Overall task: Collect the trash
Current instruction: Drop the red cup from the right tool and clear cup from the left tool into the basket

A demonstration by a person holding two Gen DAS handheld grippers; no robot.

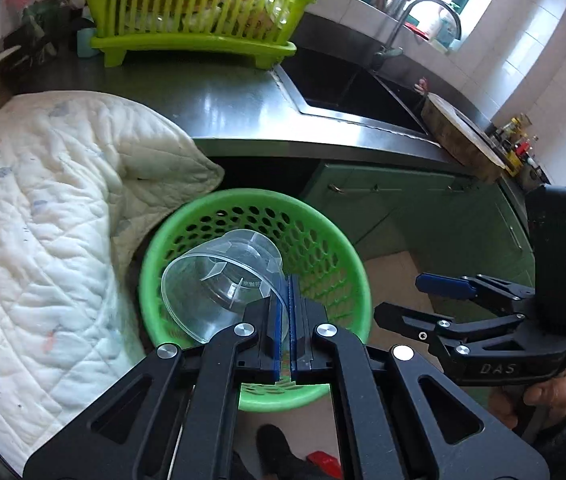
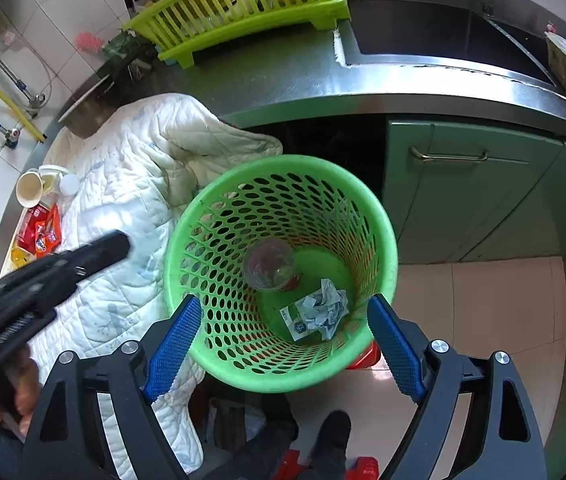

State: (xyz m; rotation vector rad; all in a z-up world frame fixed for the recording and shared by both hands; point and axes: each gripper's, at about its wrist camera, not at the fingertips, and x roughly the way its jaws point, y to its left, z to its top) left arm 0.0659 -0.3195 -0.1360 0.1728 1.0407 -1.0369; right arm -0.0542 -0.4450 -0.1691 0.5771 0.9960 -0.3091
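My left gripper (image 1: 285, 292) is shut on the rim of a clear plastic cup (image 1: 223, 280) and holds it tilted over the green perforated trash basket (image 1: 323, 248). In the right wrist view the basket (image 2: 187, 240) stands on the floor by the counter; inside lie a clear cup (image 2: 269, 264), crumpled paper (image 2: 325, 306) and a small carton (image 2: 297, 320). My right gripper (image 2: 283, 340) is open and empty, its fingers on either side of the basket's near rim. It also shows in the left wrist view (image 1: 411, 300). The left gripper's body (image 2: 63, 264) shows blurred at left.
A white quilted cloth (image 1: 43, 220) covers the counter left of the basket. Beyond it lie a paper cup (image 2: 31, 188) and red wrappers (image 2: 41, 234). A lime dish rack (image 1: 195, 12), the sink (image 1: 343, 84), a chopping block (image 1: 463, 136) and green cabinets (image 2: 483, 184) surround.
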